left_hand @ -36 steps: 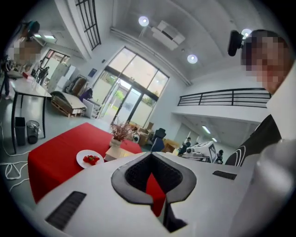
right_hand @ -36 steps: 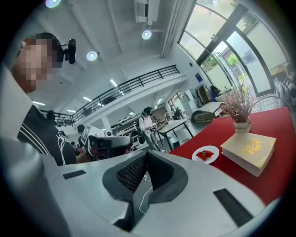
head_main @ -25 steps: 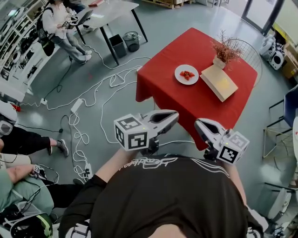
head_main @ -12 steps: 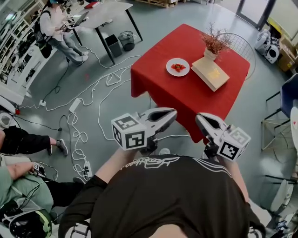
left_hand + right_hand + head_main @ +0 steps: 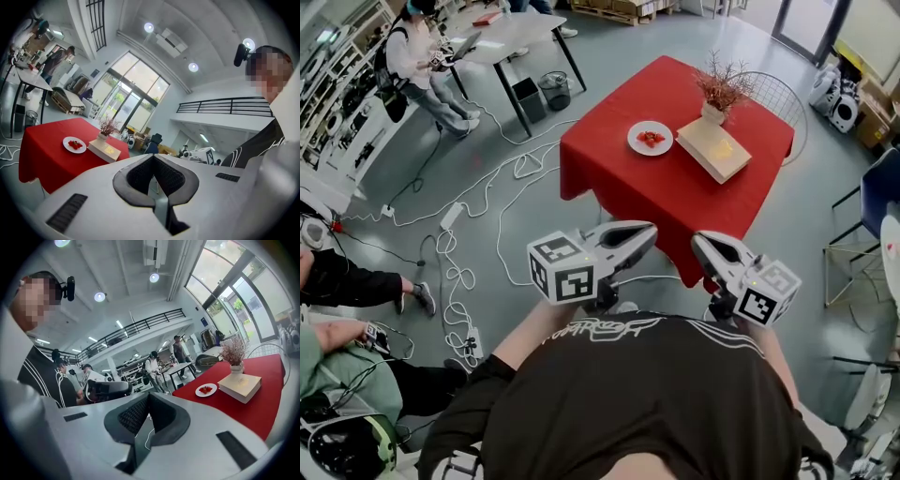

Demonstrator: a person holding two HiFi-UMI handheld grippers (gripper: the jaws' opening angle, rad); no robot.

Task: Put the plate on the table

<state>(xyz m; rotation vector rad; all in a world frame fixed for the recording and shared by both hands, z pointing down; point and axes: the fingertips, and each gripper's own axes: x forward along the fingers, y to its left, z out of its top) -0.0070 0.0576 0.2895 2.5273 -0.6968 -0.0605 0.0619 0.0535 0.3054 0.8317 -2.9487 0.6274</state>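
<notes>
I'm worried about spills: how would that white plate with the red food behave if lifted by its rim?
The plate looks rigid and shallow, so it probably won't flex, but the red food may slide if it tilts. Its smooth white surface suggests a slippery, possibly breakable rim.

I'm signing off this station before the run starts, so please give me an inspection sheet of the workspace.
Surface: table under a red cloth, near half bare.
Job's things: plate with red food already on the table.
Clutter: book beside the plate; vase of dried twigs at its far end.
Tongs: left tongs and right tongs shut, empty, short of the table.
Cables: white cables loop over the floor left of the table.
Surroundings: person at a second table; bin beside it.
</notes>
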